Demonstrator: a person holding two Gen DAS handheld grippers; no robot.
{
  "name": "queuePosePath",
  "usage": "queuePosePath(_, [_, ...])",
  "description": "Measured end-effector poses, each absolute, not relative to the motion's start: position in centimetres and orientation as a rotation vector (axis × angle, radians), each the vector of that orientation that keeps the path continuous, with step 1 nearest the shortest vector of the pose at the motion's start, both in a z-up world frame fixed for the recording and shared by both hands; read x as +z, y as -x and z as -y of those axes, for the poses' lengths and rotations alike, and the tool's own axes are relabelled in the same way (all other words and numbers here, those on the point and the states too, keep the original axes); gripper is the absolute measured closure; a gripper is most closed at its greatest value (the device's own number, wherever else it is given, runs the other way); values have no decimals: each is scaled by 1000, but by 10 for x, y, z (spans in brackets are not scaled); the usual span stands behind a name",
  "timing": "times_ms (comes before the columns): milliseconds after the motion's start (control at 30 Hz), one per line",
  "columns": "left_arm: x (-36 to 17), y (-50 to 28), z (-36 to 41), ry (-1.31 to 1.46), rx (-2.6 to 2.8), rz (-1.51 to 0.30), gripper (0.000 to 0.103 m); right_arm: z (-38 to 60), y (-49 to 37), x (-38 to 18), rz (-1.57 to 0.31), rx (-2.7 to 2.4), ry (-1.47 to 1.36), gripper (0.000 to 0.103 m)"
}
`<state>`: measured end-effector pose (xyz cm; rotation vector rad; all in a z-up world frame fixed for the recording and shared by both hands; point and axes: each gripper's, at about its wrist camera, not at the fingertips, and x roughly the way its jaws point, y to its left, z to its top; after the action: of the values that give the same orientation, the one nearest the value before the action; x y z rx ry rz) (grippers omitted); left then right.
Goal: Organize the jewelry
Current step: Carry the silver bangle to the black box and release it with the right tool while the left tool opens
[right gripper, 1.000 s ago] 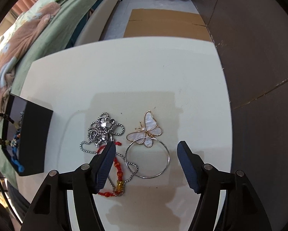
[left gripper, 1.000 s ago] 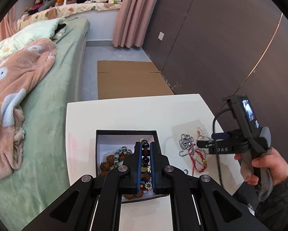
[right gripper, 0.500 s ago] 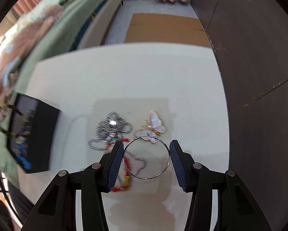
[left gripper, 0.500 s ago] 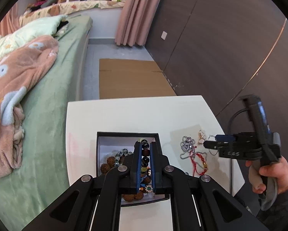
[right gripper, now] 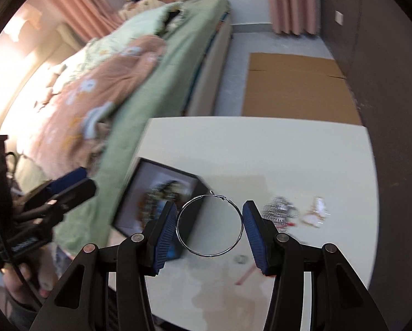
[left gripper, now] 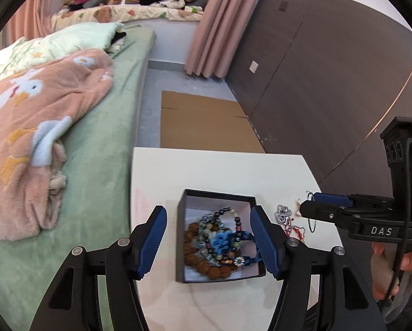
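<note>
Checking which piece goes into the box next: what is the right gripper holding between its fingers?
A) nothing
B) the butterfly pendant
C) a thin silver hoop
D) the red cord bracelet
C: in the right wrist view the right gripper has its blue pads pressed on either side of a thin silver hoop, while the butterfly pendant lies on the white table.

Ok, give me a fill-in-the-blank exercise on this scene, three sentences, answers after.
1. The right claw grips a thin silver ____ between its pads.
2. The bead bracelets lie inside the black ____ on the table.
3. The left claw hangs over the bracelets with its jaws ____.

Missing words: hoop; box; open
</note>
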<state>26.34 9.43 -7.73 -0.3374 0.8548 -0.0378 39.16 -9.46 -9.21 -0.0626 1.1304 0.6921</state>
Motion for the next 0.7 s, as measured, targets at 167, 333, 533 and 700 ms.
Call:
queuePosePath(167, [-74, -251, -108, 342, 0, -836, 39, 73, -379, -85, -1114, 769, 21, 52])
queuePosePath(333, [-70, -244, -117, 354, 18, -831, 39, 61, -372, -83, -1131, 821, -27, 32])
queuePosePath(533, [-60, -235, -107, 347, -7, -805, 39, 90, -366, -78, -1120, 765, -71, 28])
queuePosePath(700, [-50, -229, -87, 348, -55, -786, 39, 132, -353, -62, -1098, 678, -76, 28])
